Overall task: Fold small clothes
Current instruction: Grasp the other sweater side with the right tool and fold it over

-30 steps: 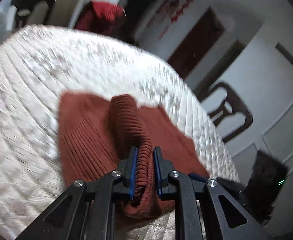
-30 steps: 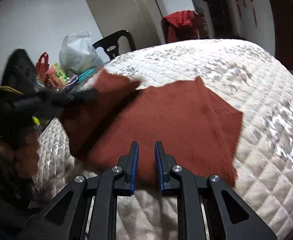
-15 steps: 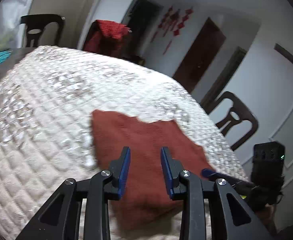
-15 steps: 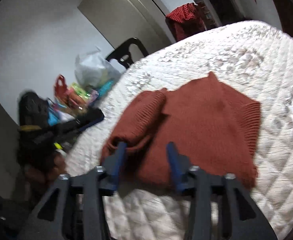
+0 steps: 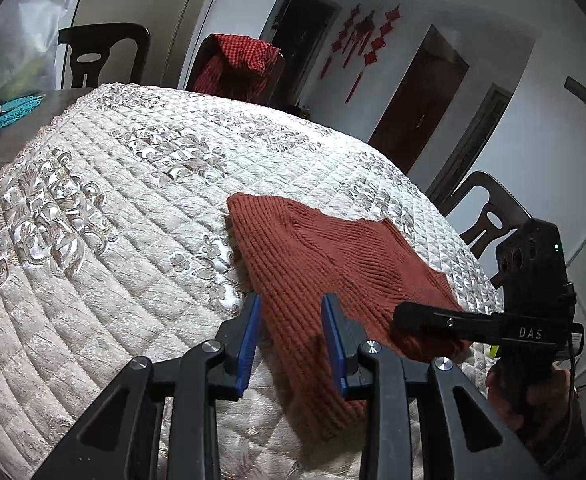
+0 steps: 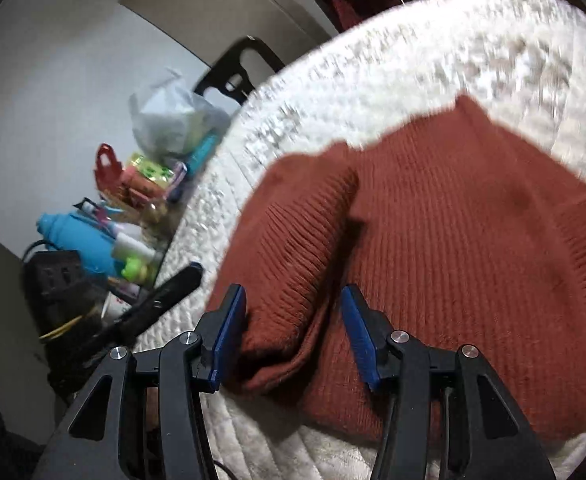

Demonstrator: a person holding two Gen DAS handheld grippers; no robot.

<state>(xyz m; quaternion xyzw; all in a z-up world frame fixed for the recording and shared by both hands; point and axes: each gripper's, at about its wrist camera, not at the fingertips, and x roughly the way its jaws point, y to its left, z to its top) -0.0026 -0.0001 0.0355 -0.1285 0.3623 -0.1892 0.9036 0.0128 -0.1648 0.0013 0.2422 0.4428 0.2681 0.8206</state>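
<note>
The rust knit sweater (image 5: pixel 333 264) lies flat on the quilted desk (image 5: pixel 105 216), one sleeve (image 6: pixel 293 240) folded inward. Both the left gripper (image 5: pixel 291 330) and right gripper (image 6: pixel 293 332) are spread, empty. The right should pinch the sleeve's cuff squarely. A plastic bag (image 6: pixel 173 120) holds unclear contents.

A white quilted cover (image 5: pixel 113 208) with a flower pattern lies over the table. At 12 o'clock of the left wrist view a chair carries a red checked cloth (image 5: pixel 241 60), with an empty dark chair (image 5: pixel 93 56) at 11 o'clock and another chair (image 5: pixel 489 216) at 3 o'clock. In the right wrist view, a plastic bag (image 6: pixel 169 116) and colourful small items (image 6: pixel 133 184) stand at 10 o'clock.
</note>
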